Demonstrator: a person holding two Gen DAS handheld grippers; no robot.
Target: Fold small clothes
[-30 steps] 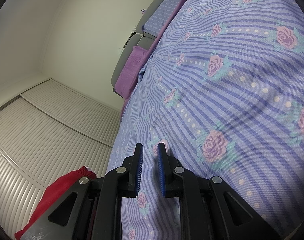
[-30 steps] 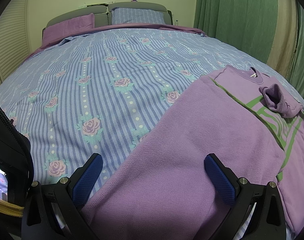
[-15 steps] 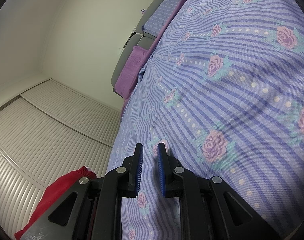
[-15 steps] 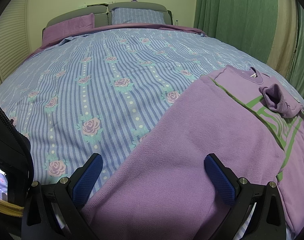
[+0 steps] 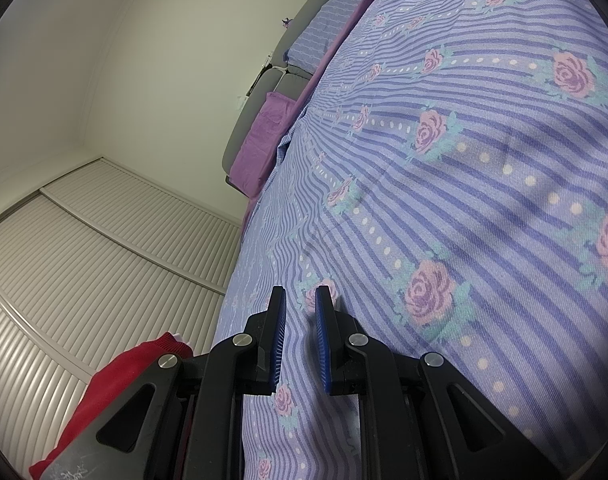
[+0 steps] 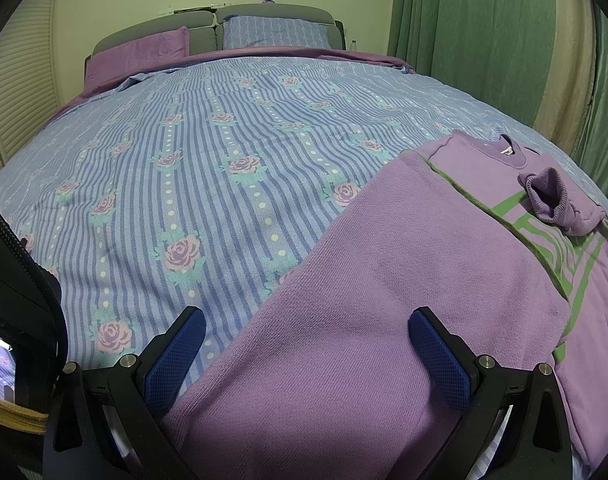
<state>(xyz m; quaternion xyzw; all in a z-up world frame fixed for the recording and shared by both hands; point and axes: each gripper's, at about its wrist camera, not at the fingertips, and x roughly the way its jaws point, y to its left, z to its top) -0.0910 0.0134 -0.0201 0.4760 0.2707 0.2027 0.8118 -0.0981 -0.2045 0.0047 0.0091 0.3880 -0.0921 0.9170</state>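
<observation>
Left wrist view: rolled sideways, low, close over bed, facing headboard end. Right wrist view: level, near foot edge, facing headboard. Shared: bedspread, pillows, headboard.

Bed: purple sweater, 2 pillows.

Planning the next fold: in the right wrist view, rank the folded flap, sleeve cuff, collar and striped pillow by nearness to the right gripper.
1. Folded flap, between the gripper fingers.
2. Sleeve cuff, right.
3. Collar, just beyond.
4. Striped pillow, at the headboard.
</observation>
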